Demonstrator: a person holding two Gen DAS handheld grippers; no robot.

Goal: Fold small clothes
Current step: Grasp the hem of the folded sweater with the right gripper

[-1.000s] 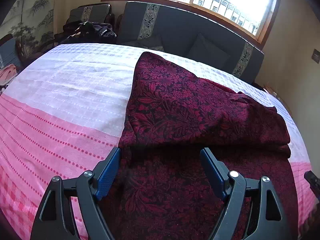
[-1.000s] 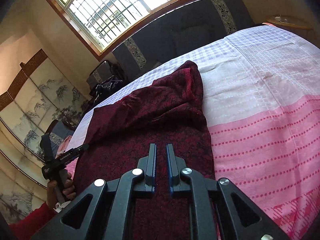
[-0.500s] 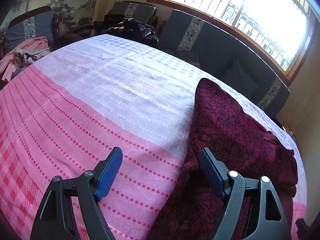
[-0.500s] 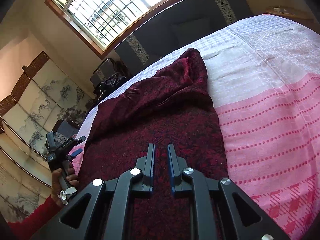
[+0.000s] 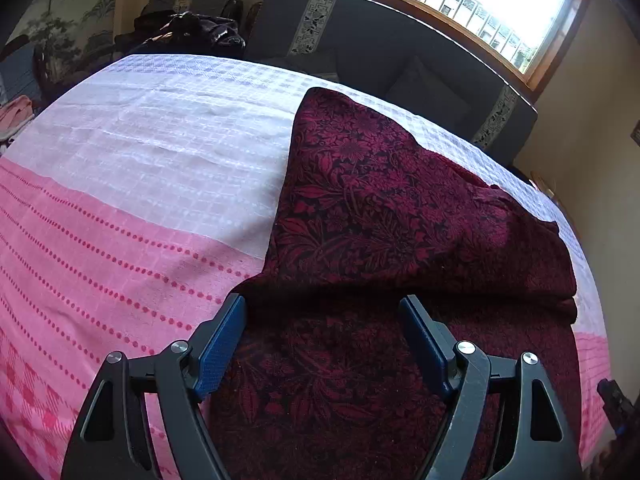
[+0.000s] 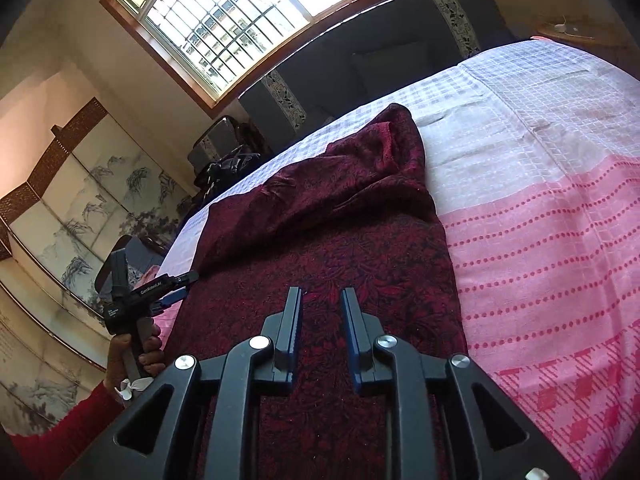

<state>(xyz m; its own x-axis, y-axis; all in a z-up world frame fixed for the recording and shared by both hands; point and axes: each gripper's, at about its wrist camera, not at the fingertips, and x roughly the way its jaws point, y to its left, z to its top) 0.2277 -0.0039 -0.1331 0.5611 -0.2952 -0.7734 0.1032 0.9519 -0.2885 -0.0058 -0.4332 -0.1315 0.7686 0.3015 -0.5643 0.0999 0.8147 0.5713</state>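
Observation:
A dark red floral garment (image 5: 380,208) lies on the bed, its far part folded over into a rumpled layer (image 6: 360,184). My left gripper (image 5: 322,302) hovers open over the garment's near left edge, with only flat cloth below its wide jaws. The right wrist view shows that same left gripper (image 6: 186,286) at the garment's left side, held by a hand in a red sleeve. My right gripper (image 6: 322,292) hangs over the garment's near part. Its jaws are opening with a narrow gap, and nothing is between them.
The bedcover (image 5: 120,240) is pink with dotted lines near me and white checked farther off. A dark sofa (image 5: 380,52) stands under the window beyond the bed. A black bag (image 5: 188,32) and a painted screen (image 6: 80,208) are at the left.
The left gripper swung out over the pink cover and came back over the garment's left edge. The right gripper's jaws have spread a little wider.

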